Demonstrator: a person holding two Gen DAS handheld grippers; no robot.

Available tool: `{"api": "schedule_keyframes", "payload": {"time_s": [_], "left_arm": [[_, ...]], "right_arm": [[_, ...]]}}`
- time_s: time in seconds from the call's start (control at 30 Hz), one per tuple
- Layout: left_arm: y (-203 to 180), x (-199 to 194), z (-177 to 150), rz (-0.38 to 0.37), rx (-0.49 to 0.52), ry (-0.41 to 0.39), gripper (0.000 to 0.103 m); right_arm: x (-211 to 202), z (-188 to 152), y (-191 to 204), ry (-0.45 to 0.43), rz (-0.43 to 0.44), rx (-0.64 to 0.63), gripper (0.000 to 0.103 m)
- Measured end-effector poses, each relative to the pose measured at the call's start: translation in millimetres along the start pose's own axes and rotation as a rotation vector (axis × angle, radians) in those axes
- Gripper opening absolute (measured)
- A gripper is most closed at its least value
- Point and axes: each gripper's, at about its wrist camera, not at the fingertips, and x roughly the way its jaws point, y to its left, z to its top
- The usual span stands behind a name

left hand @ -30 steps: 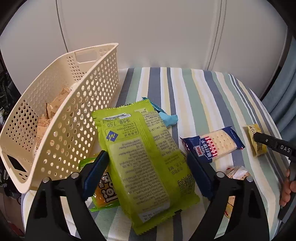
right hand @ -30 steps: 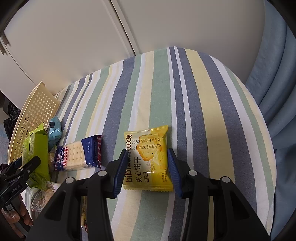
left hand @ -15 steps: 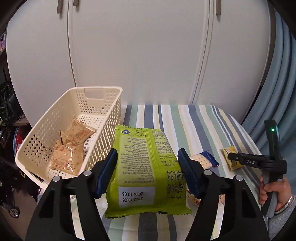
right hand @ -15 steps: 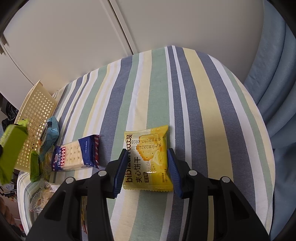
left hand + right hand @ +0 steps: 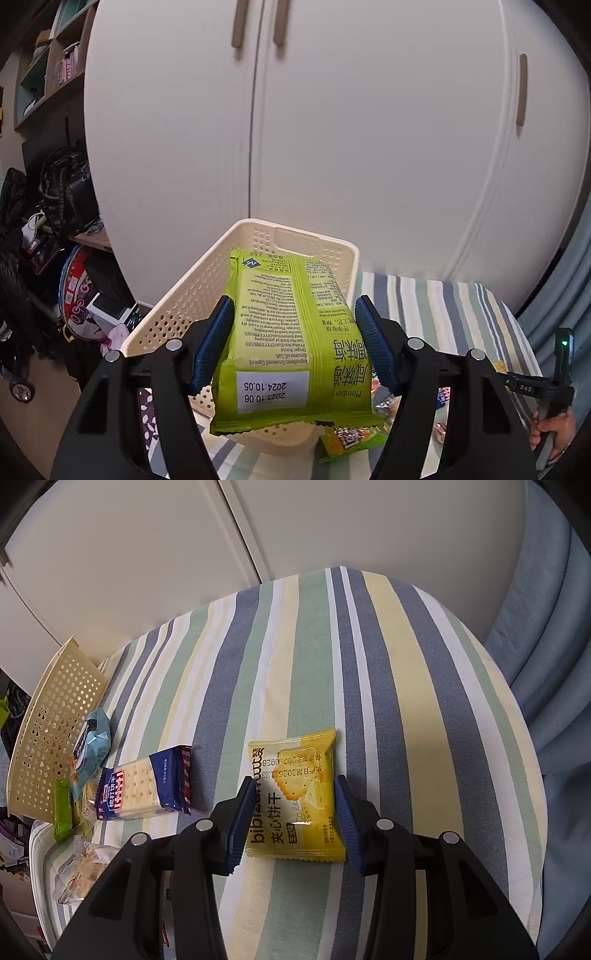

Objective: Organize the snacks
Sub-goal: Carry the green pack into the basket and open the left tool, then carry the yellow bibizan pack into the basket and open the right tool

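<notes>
striped cloth surface (image 5: pixel 369 657), yellow biscuit pack (image 5: pixel 295 797), blue cracker pack (image 5: pixel 144 790), cream basket (image 5: pixel 51 731)

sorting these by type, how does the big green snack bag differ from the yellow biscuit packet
The large lime-green foil snack bag is lifted in the air over the cream perforated plastic basket, clamped in the left hand-held gripper; the small square yellow biscuit packet lies flat on the striped tablecloth, between the right hand-held gripper's open fingers. The green bag is long with its printed back showing; the yellow packet shows a biscuit picture. Both are sealed.
</notes>
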Motion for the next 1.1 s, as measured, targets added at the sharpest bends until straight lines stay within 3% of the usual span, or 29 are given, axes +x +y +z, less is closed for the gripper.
{"api": "schedule_keyframes", "payload": {"time_s": [0.03, 0.1, 0.13, 0.37, 0.73, 0.93, 1.1], "left_arm": [[4.5, 2.9, -1.7, 0.009, -0.016, 0.004, 0.071], [13.9, 10.2, -6.6, 0.022, -0.055, 0.018, 0.095], [17.4, 10.6, -10.1, 0.037, -0.077, 0.007, 0.101], [23.1, 1.2, -35.9, 0.068, -0.125, -0.047, 0.101], [23.1, -20.0, -51.3, 0.104, -0.091, -0.172, 0.101], [26.0, -23.3, -52.0, 0.091, -0.094, -0.179, 0.101], [33.0, -22.0, -51.5, 0.095, -0.112, -0.176, 0.101]], "right_arm": [[0.5, 0.0, -0.2, 0.001, -0.002, -0.001, 0.044], [1.8, 0.2, 0.2, 0.004, -0.005, -0.004, 0.044], [2.1, 0.1, -0.1, 0.005, -0.007, -0.003, 0.044], [3.5, 0.3, 0.2, 0.01, -0.015, -0.003, 0.044], [-6.3, -2.0, -5.7, -0.025, 0.012, 0.018, 0.044], [-19.4, -3.6, -0.6, -0.056, -0.014, 0.015, 0.044], [-39.4, 2.6, 32.2, -0.095, 0.015, -0.028, 0.044]]}}
